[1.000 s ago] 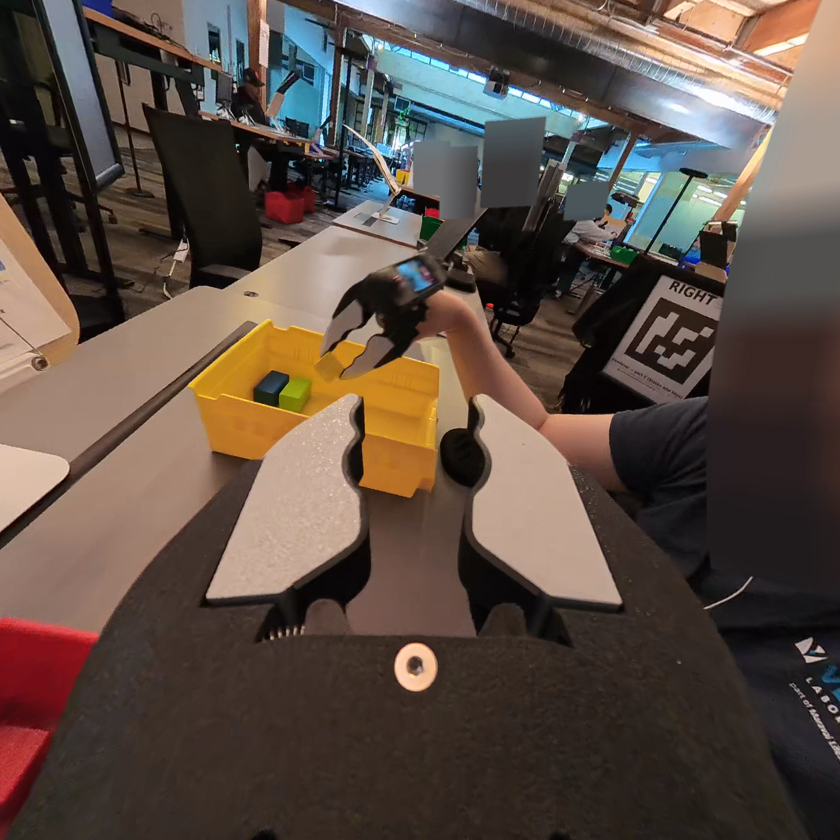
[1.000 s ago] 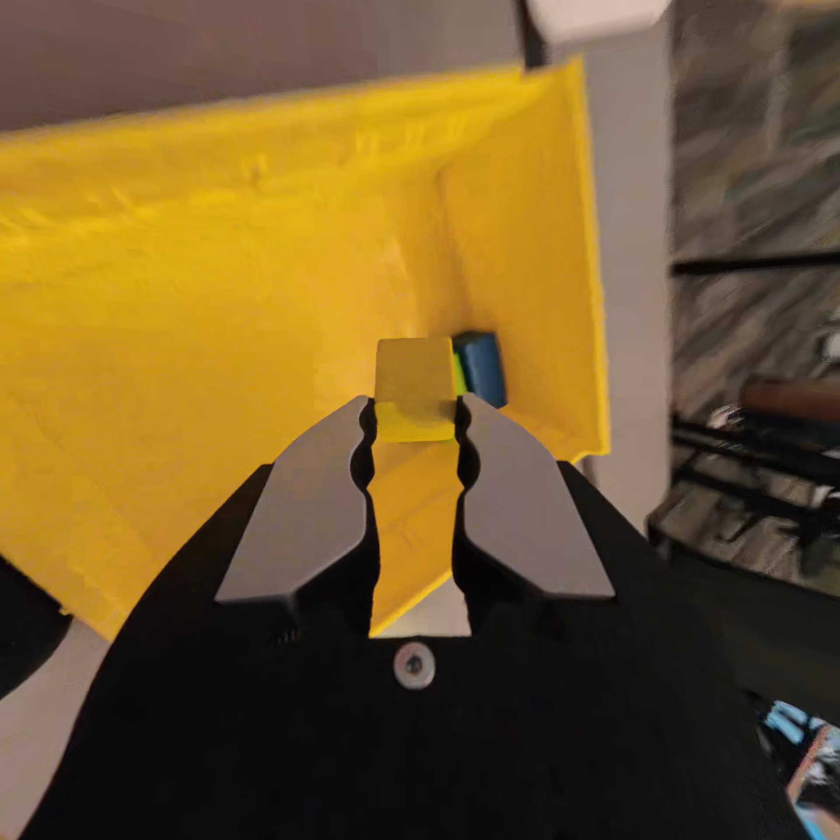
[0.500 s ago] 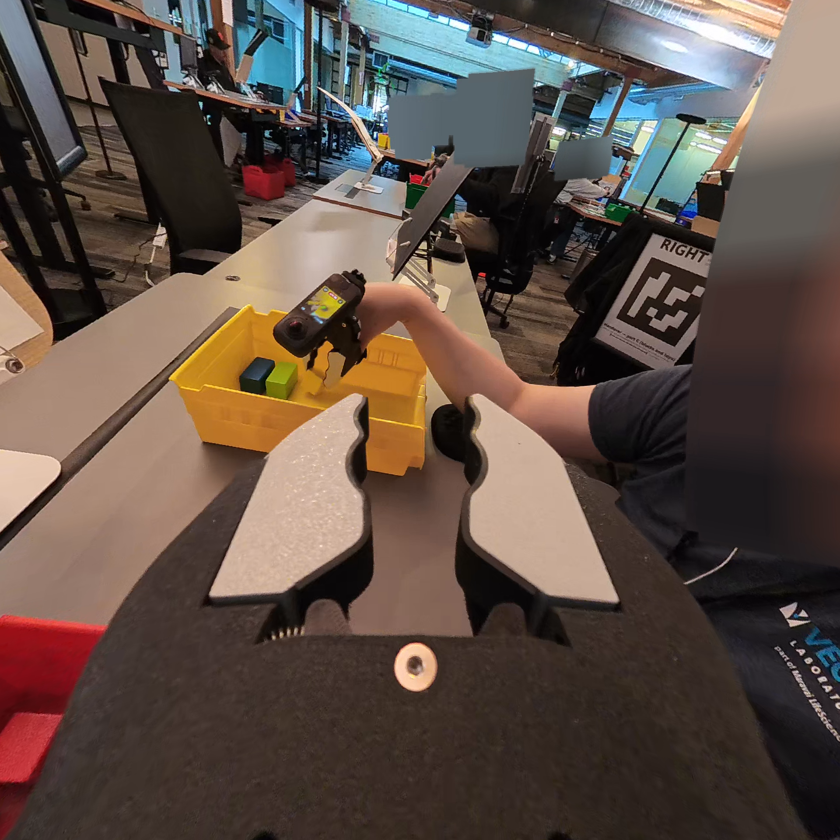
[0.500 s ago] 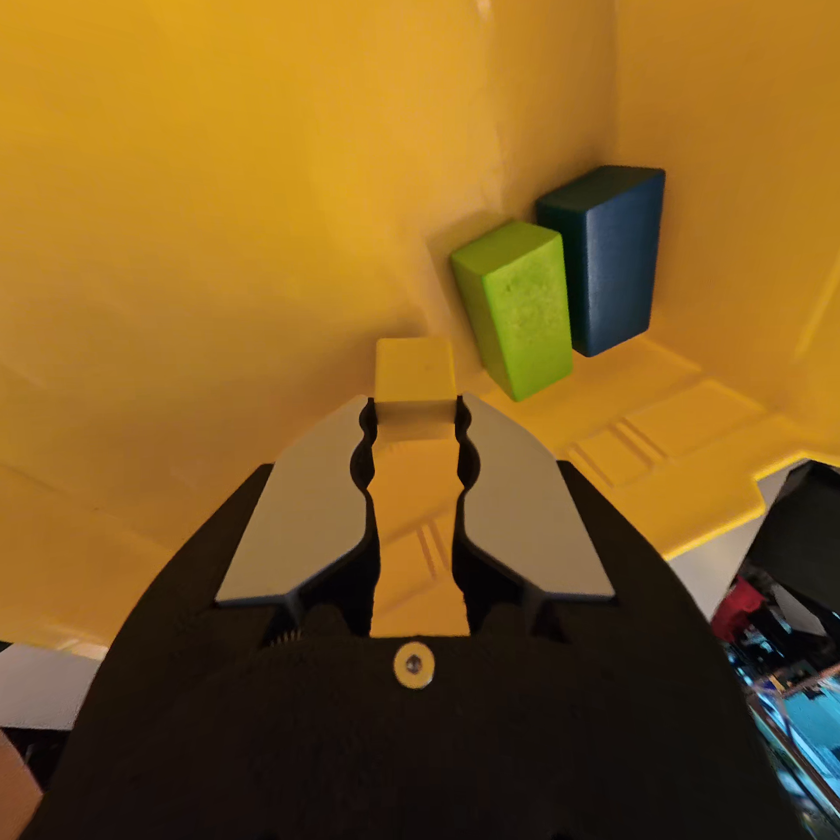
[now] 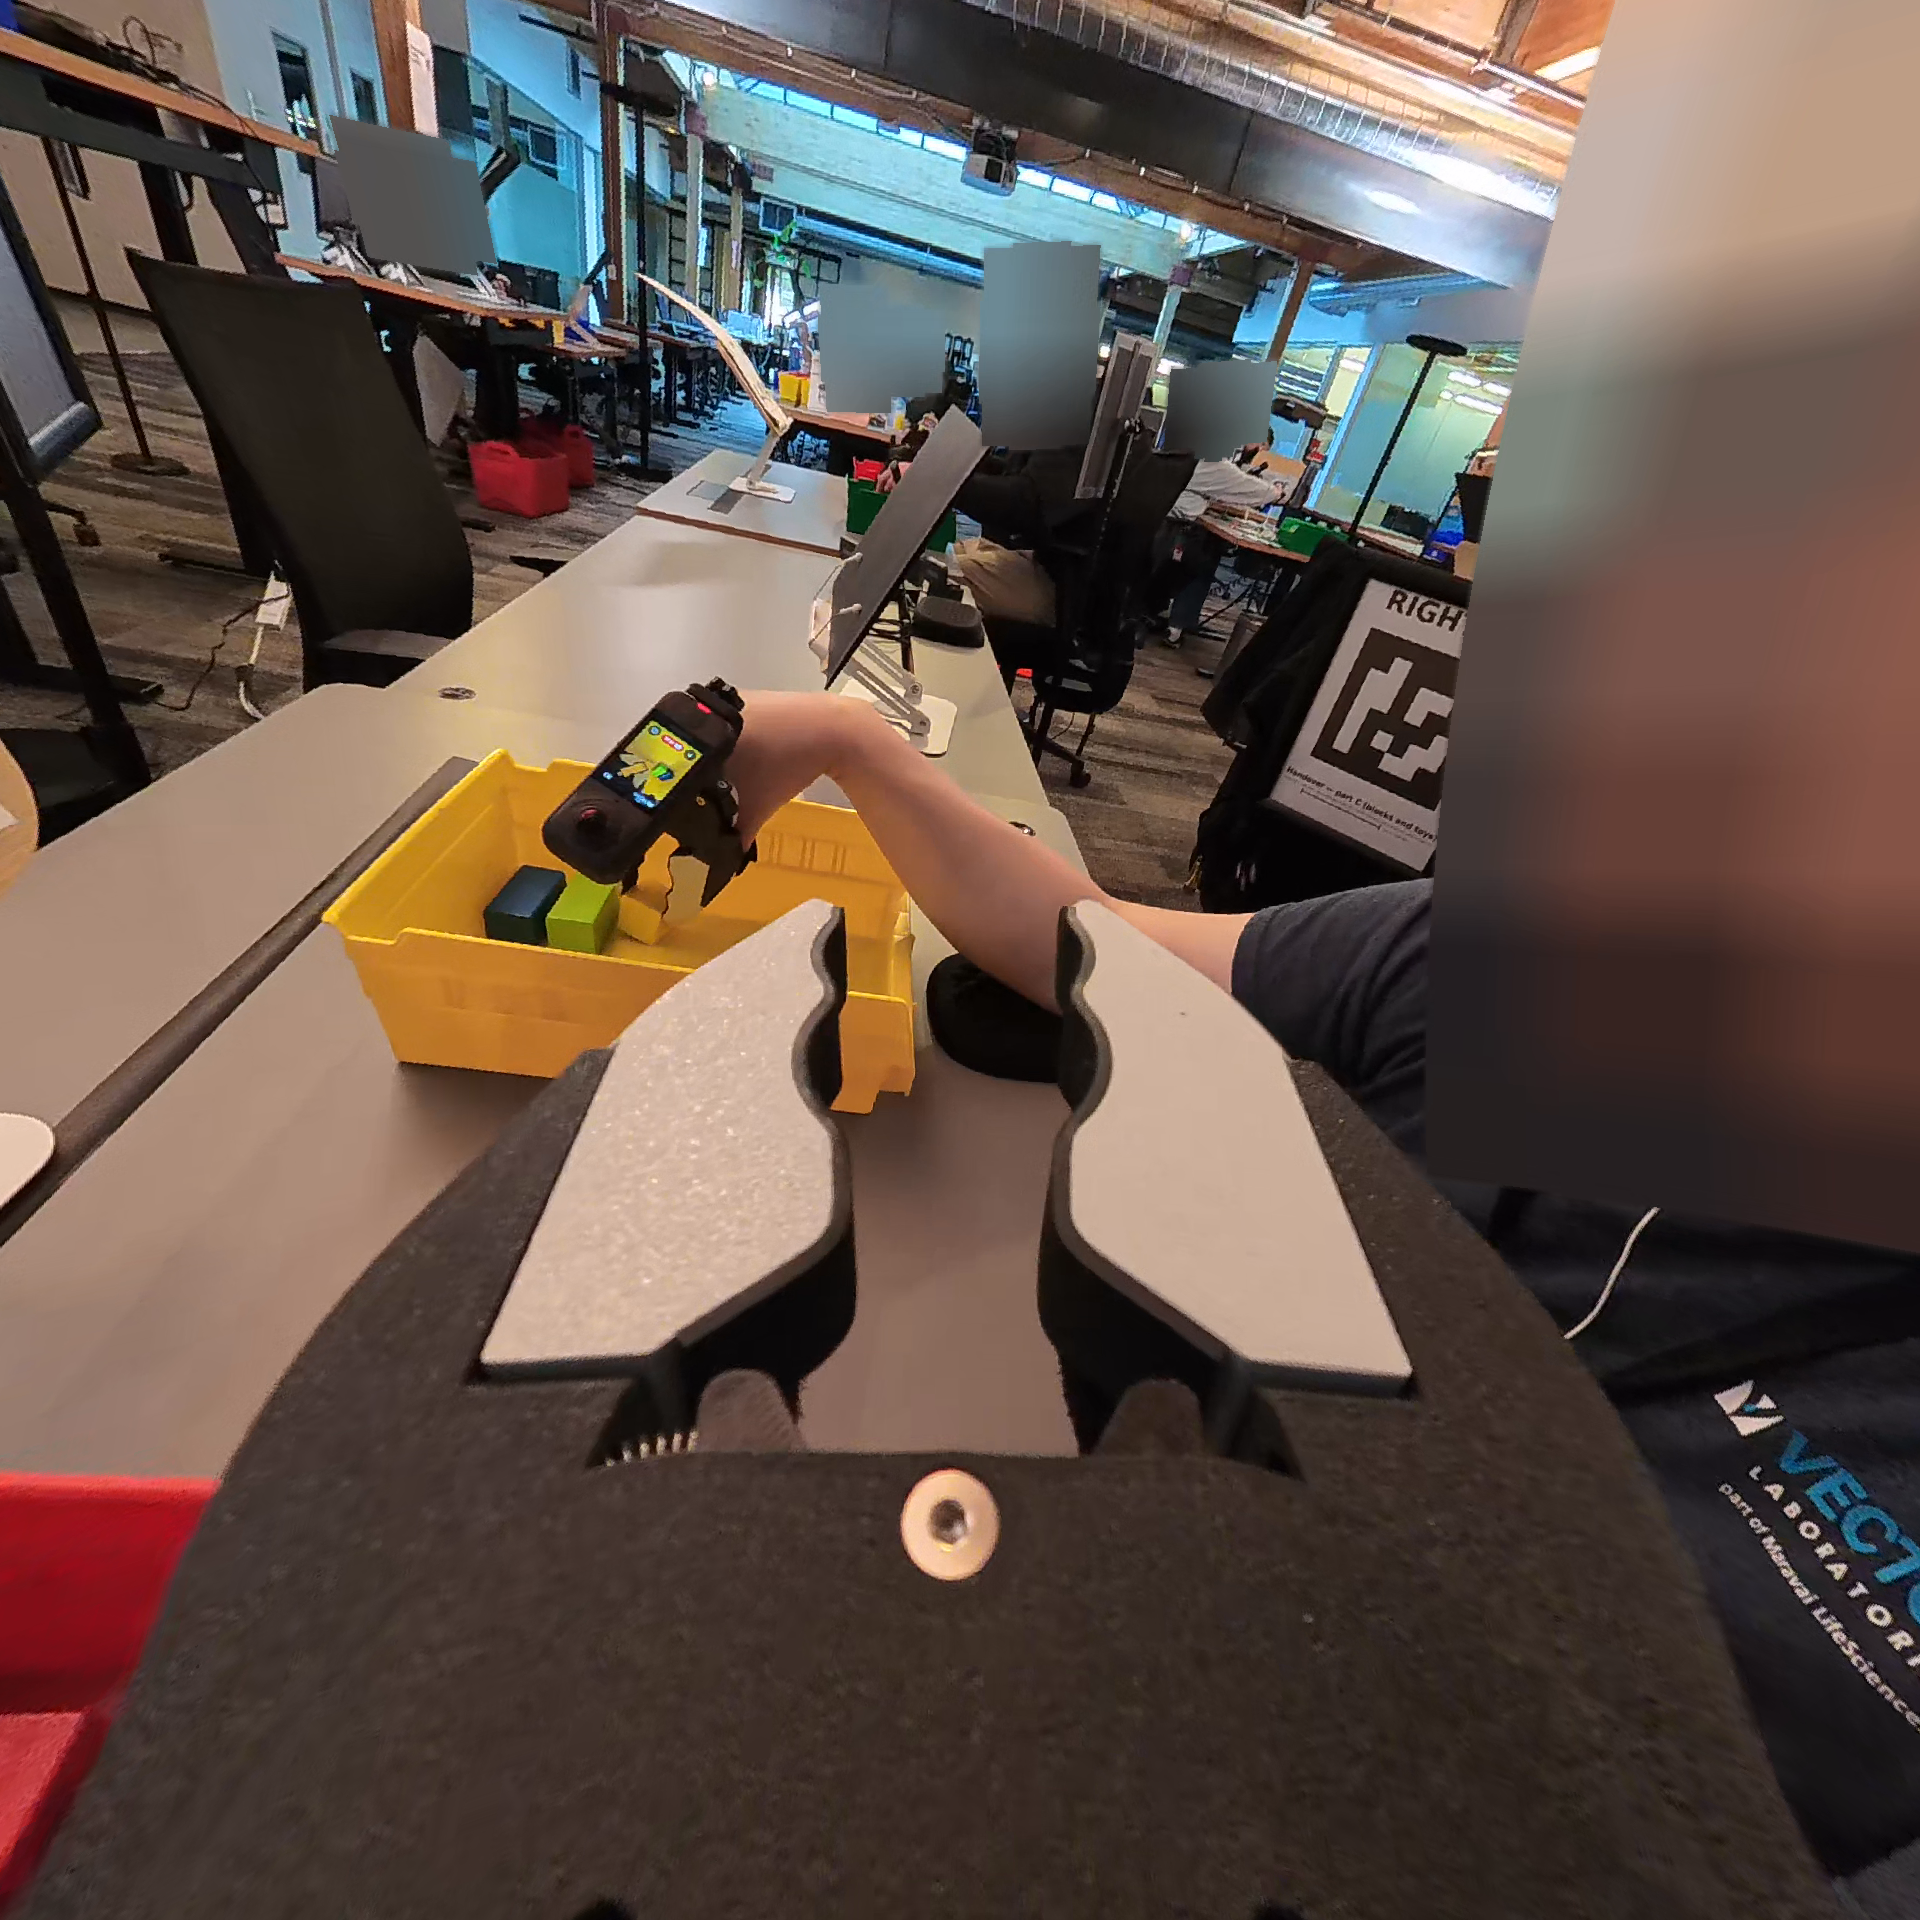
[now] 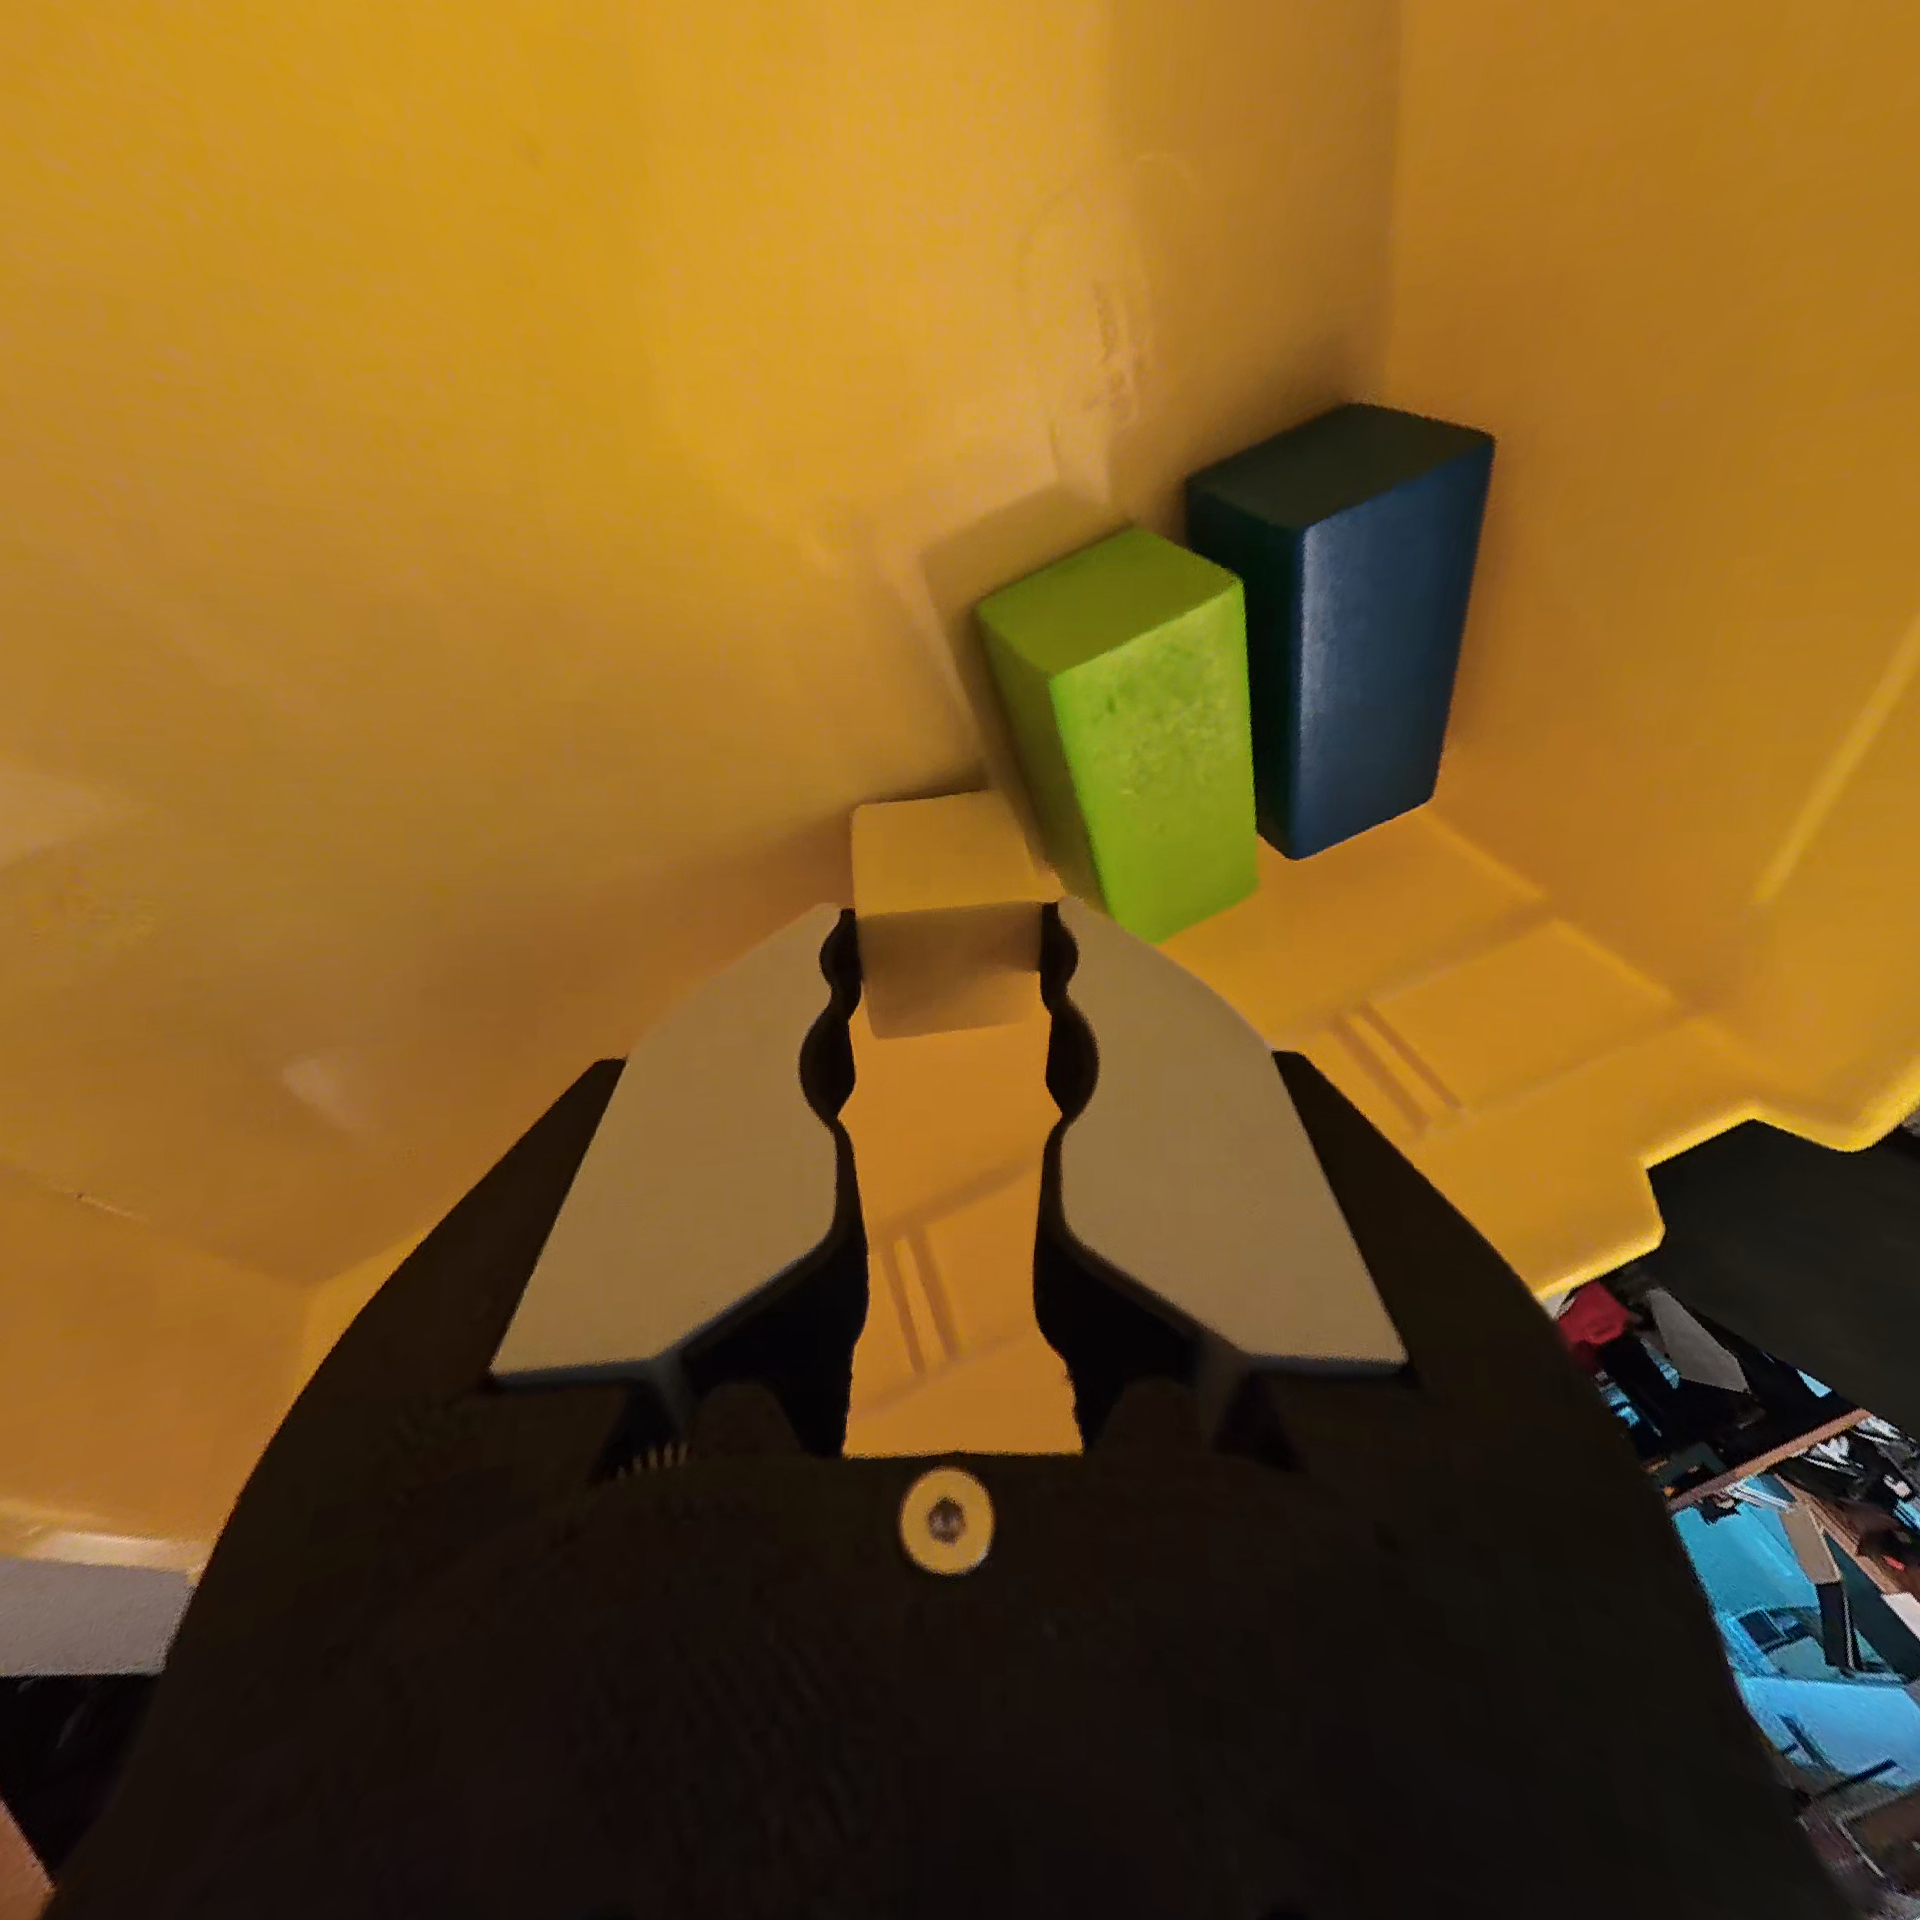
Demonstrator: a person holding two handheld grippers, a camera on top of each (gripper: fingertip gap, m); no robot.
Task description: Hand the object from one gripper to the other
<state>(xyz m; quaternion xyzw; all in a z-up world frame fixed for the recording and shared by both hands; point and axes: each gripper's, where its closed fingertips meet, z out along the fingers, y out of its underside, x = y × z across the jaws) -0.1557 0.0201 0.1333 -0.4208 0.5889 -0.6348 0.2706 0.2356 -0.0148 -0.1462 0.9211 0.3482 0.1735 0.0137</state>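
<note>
My right hand-held gripper (image 6: 948,935) is down inside the yellow bin (image 6: 520,468), its two fingers closed against the sides of a small yellow block (image 6: 940,914), which sits low over the bin floor; I cannot tell whether it touches. Just beside it lie a green block (image 6: 1143,748) and a dark blue block (image 6: 1361,644), side by side and touching near the bin's corner. My left hand-held gripper (image 5: 945,997) hangs above the grey counter (image 5: 260,1247) short of the bin, fingers spread apart with nothing between them. A red bin's (image 5: 73,1590) edge shows at lower left.
</note>
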